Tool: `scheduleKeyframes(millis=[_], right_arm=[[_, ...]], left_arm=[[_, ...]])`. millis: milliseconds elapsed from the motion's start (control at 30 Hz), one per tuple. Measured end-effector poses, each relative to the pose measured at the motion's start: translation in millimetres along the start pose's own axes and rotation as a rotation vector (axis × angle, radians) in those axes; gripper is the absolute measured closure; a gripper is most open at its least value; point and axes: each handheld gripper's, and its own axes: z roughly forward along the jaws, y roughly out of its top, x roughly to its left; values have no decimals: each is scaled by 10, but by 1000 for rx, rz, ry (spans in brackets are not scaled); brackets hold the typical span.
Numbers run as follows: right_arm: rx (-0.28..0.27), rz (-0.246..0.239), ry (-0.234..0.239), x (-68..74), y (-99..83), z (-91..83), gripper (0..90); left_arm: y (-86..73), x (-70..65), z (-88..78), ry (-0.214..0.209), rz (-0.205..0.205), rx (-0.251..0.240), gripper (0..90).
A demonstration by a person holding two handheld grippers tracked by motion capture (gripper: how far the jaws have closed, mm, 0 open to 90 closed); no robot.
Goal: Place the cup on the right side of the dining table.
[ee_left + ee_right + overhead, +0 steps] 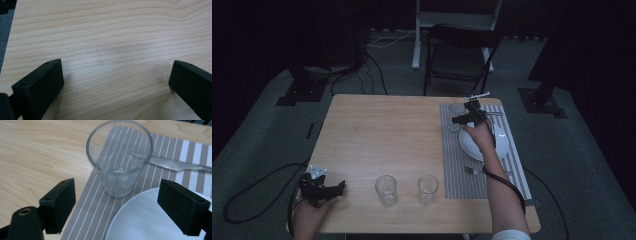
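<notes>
My right gripper [460,118] hovers over the far left part of the striped placemat [452,165], held by a hand that reaches over the white plate [472,145]. In the right gripper view it [117,191] stands open, and an empty clear glass [120,157] stands upright on the placemat [85,205] just beyond its jaws, untouched. The plate's rim [150,220] lies under the right jaw. My left gripper [339,188] rests near the table's front left corner, open over bare wood [117,72].
Two empty glasses [386,190] [428,189] stand near the table's front edge. A fork [472,171] lies on the placemat in front of the plate, and a knife [175,165] lies behind it. A dark chair [459,55] stands beyond the table [377,130].
</notes>
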Motion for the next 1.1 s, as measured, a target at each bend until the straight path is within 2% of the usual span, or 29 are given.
scheduleKeyframes(millis=[133, 500, 1100], right_arm=[[-8, -6, 2, -14, -107, -34, 148], [-71, 13, 26, -74, -409, -192, 149], [-72, 0, 18, -166, -806, -390, 157]], left_arm=[[0, 0, 0, 0, 0, 0, 1], [0, 0, 0, 0, 0, 0, 1], [0, 0, 0, 0, 0, 0, 1]])
